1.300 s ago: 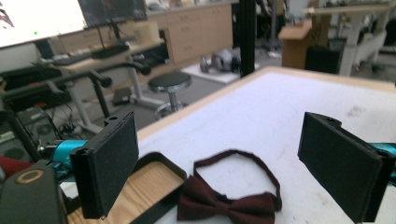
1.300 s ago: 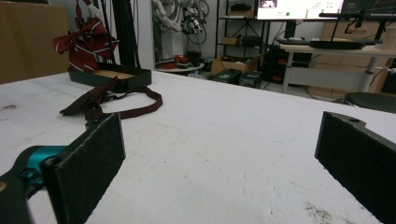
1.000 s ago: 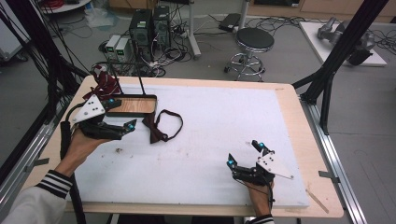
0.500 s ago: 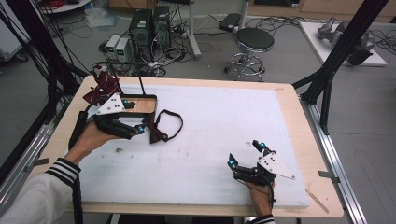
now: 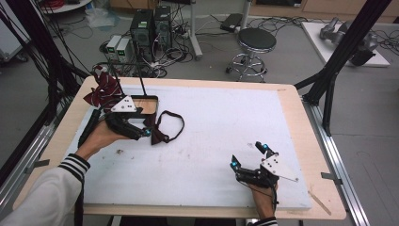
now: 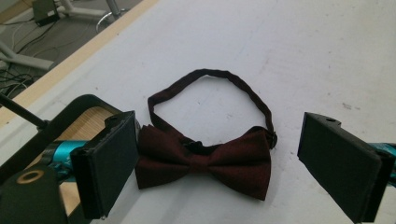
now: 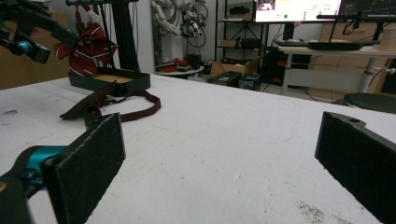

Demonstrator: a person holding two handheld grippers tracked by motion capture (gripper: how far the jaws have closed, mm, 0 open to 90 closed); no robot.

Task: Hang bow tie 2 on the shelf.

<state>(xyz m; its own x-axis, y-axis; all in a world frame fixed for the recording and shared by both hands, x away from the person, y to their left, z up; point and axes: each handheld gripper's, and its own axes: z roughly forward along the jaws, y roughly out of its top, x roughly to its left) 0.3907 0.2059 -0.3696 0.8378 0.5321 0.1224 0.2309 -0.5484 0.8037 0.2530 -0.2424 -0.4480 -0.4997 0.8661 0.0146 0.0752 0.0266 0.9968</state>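
Observation:
A dark red bow tie (image 6: 205, 158) lies flat on the white board (image 5: 235, 117), its thin strap (image 6: 219, 77) looped beyond it. My left gripper (image 6: 222, 140) hangs open just over the tie, one pad (image 6: 109, 163) at each end of the bow. From above, the left gripper (image 5: 143, 129) sits at the left end of the bow tie (image 5: 159, 134). My right gripper (image 5: 248, 155) rests open near the front right of the board with nothing between its pads (image 7: 88, 163). The bow tie (image 7: 93, 109) lies far off in the right gripper view.
A black stand with a tray base (image 5: 143, 100) stands at the back left, close behind the left gripper. Red striped ties (image 5: 101, 89) hang from its pole. The table's wooden rim (image 5: 301, 122) frames the board. Computers, cables and a stool (image 5: 256, 40) are on the floor beyond.
My left gripper has moved right from the table's left side to the bow tie, uncovering the striped ties on the stand. The right gripper has stayed put.

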